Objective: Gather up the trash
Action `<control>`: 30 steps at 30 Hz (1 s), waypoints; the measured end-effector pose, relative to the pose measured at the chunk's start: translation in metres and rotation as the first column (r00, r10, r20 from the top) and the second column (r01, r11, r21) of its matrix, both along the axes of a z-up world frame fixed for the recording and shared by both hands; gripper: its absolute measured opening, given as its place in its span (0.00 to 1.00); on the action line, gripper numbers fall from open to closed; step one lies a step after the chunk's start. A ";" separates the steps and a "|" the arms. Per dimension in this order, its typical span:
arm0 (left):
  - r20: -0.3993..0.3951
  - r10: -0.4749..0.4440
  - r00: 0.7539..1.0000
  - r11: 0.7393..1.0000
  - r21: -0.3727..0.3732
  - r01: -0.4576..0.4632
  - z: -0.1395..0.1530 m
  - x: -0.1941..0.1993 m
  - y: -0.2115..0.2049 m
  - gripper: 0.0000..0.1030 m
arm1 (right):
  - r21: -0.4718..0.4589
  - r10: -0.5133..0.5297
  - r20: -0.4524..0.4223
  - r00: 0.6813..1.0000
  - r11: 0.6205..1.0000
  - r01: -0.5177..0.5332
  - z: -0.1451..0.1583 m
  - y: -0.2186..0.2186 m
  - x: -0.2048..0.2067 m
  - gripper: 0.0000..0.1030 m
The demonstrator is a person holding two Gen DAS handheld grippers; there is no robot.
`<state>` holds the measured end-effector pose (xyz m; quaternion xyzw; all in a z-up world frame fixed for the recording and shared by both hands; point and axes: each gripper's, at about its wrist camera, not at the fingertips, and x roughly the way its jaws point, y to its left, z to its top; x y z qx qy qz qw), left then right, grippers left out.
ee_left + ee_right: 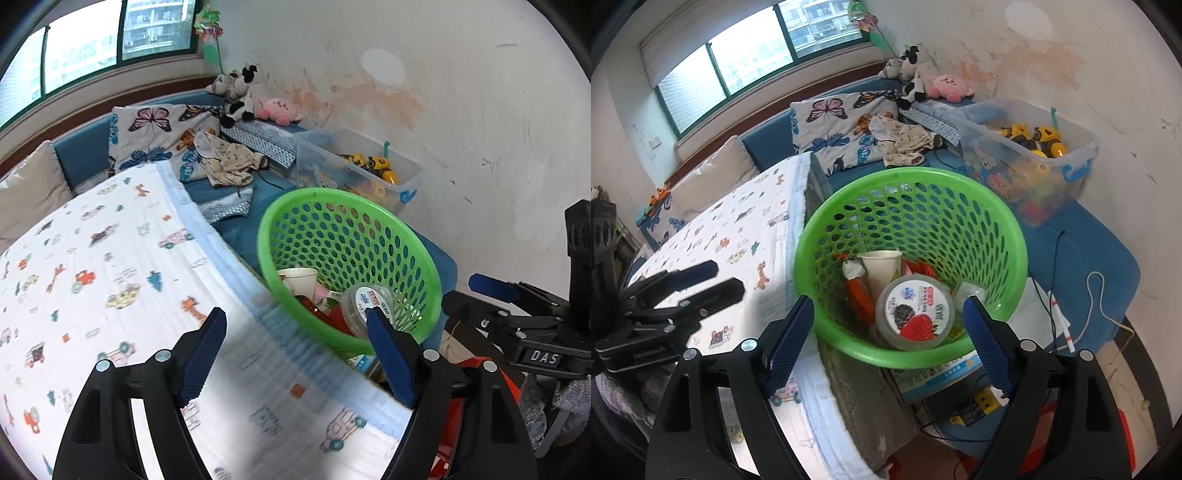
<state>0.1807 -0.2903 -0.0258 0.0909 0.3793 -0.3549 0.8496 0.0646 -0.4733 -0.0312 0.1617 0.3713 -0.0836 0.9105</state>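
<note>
Both the left gripper [295,354] and right gripper [890,343] are hanging spread and empty while the trash-filled green basket [1004,236] is sitting beside the mattress [753,236] edge, risking a tip-over if nudged.

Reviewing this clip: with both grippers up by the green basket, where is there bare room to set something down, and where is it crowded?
Free: the printed blanket left of the green basket, and the blue mat between basket, toy bin and wall. Crowded: the basket bottom, filled by a paper cup and yogurt tub; cords cross the mat's near end.
</note>
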 end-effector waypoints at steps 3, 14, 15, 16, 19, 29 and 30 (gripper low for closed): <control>0.016 0.020 1.000 1.000 -0.003 -0.020 0.003 -0.006 0.017 0.78 | -0.009 0.017 0.004 1.000 1.000 -0.017 0.000 0.012 -0.002 0.82; 0.039 0.111 0.993 0.992 -0.060 -0.108 0.018 -0.024 0.072 0.89 | -0.039 0.083 0.026 0.996 0.996 -0.082 0.003 0.056 -0.012 0.87; 0.040 0.116 0.992 0.991 -0.065 -0.114 0.019 -0.026 0.075 0.90 | -0.040 0.090 0.028 0.996 0.995 -0.089 0.003 0.060 -0.013 0.87; 0.040 0.124 0.991 0.990 -0.071 -0.121 0.020 -0.027 0.080 0.90 | -0.040 0.097 0.030 0.995 0.995 -0.096 0.003 0.063 -0.013 0.87; 0.043 0.147 0.988 0.986 -0.084 -0.143 0.024 -0.033 0.092 0.90 | -0.047 0.110 0.038 0.993 0.993 -0.108 0.005 0.072 -0.016 0.87; 0.074 0.205 0.976 0.977 -0.075 -0.199 0.021 -0.055 0.134 0.93 | -0.075 0.144 0.050 0.988 0.987 -0.140 0.005 0.094 -0.029 0.89; 0.071 0.214 0.974 0.975 -0.074 -0.209 0.019 -0.056 0.138 0.93 | -0.074 0.147 0.052 0.988 0.987 -0.143 0.005 0.096 -0.031 0.89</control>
